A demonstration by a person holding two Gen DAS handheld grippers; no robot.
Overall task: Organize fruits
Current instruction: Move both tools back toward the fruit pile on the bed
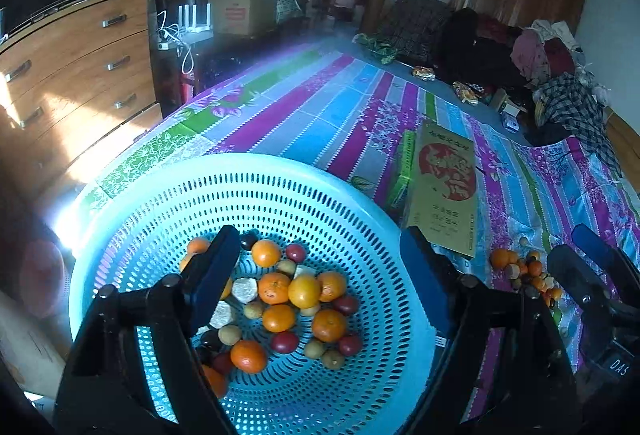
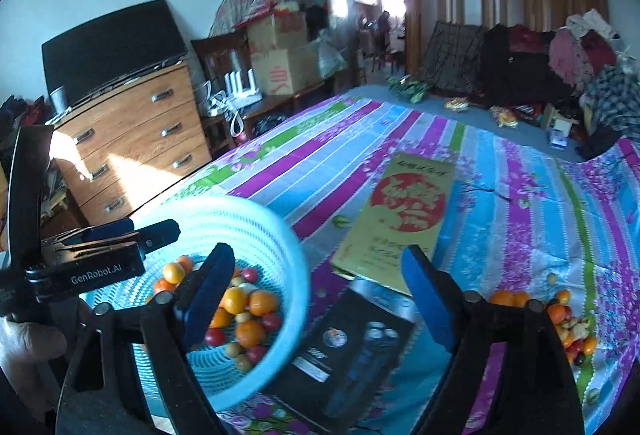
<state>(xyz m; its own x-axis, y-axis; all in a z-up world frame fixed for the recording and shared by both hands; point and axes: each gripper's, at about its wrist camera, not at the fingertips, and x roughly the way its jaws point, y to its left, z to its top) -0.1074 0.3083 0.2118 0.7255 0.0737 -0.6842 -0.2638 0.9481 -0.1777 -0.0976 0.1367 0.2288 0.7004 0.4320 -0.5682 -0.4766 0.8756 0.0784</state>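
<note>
The loose fruits point(image 2: 568, 323) lie in a small heap on the striped bedspread point(image 2: 500, 171) at the near right, well apart from the blue basket point(image 1: 360, 203) at the near left, where most of the fruit point(image 1: 280, 307) already sits. They look small, round and light; the little oranges should be firm but ready to roll, and the glossy dark red ones likely slippery, so I would take each across its middle with a gentle squeeze. The left tongs point(image 1: 316, 275) hang wide open and empty over the basket; the right tongs point(image 2: 320, 295) are also wide and empty, above a dark box point(image 2: 352, 351) between basket and heap. "GenRobot.AI" reads on the left tool's body; the gold box point(image 2: 404, 211) bears a red seal and script too small to read.
</note>
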